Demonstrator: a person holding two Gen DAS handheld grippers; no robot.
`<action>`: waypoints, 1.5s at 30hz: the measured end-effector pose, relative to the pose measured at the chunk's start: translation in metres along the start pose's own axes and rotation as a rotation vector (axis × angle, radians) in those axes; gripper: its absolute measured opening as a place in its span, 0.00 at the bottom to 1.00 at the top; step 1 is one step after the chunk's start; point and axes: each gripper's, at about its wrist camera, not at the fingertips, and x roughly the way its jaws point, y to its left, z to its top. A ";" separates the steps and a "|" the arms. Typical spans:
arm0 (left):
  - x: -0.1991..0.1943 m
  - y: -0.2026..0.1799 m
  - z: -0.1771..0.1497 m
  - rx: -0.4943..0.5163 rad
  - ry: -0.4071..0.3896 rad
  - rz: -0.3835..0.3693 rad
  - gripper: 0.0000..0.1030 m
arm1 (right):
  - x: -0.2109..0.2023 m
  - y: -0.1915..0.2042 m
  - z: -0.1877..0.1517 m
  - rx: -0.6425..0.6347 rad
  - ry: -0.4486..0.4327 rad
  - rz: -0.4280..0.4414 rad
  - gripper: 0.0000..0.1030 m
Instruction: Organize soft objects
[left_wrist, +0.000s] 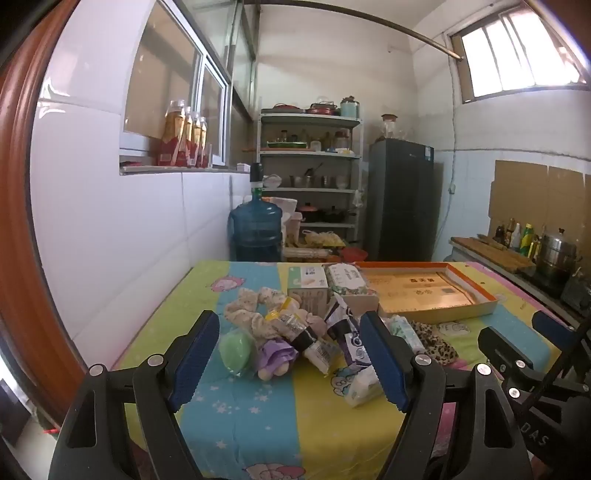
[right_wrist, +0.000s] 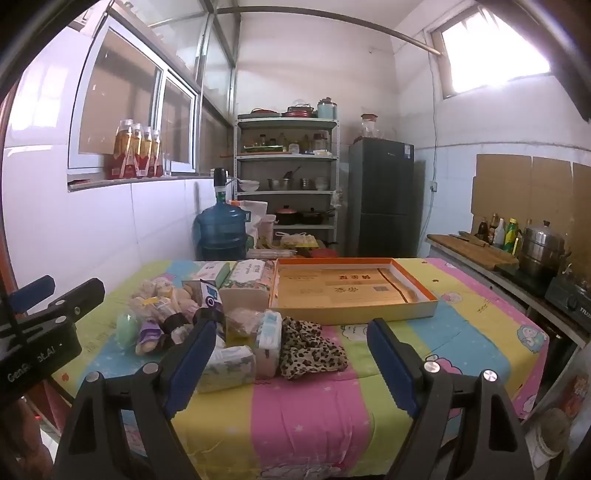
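Both grippers, left (left_wrist: 291, 360) and right (right_wrist: 291, 360), gape wide, empty, above the cloth (right_wrist: 310, 413). Soft pile (right_wrist: 207, 332) lies left of the tray (right_wrist: 424, 308), just beside it. Risk: crowded items, so one pinch may snag a neighbour, likely the leopard fabric (right_wrist: 310, 350).

Table (right_wrist: 314, 413) has a striped cartoon sheet over it. On it, far side: a shallow orange-rimmed box (right_wrist: 424, 295). Left of that there's a jumbled pile: tissue packs (right_wrist: 227, 367), a leopard cloth (right_wrist: 310, 349), a green sponge (left_wrist: 236, 350), a small doll (left_wrist: 275, 360), a scrunchie (left_wrist: 245, 308), cartons (left_wrist: 308, 286).
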 end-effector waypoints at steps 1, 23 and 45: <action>0.000 0.000 0.000 0.001 0.002 -0.002 0.78 | 0.000 0.000 0.000 0.000 0.000 0.002 0.81; -0.001 0.001 -0.001 -0.017 0.009 -0.008 0.78 | 0.002 -0.001 -0.006 0.005 0.019 0.038 0.81; -0.003 0.002 0.000 -0.012 0.015 -0.009 0.78 | 0.004 0.001 -0.005 0.009 0.028 0.061 0.81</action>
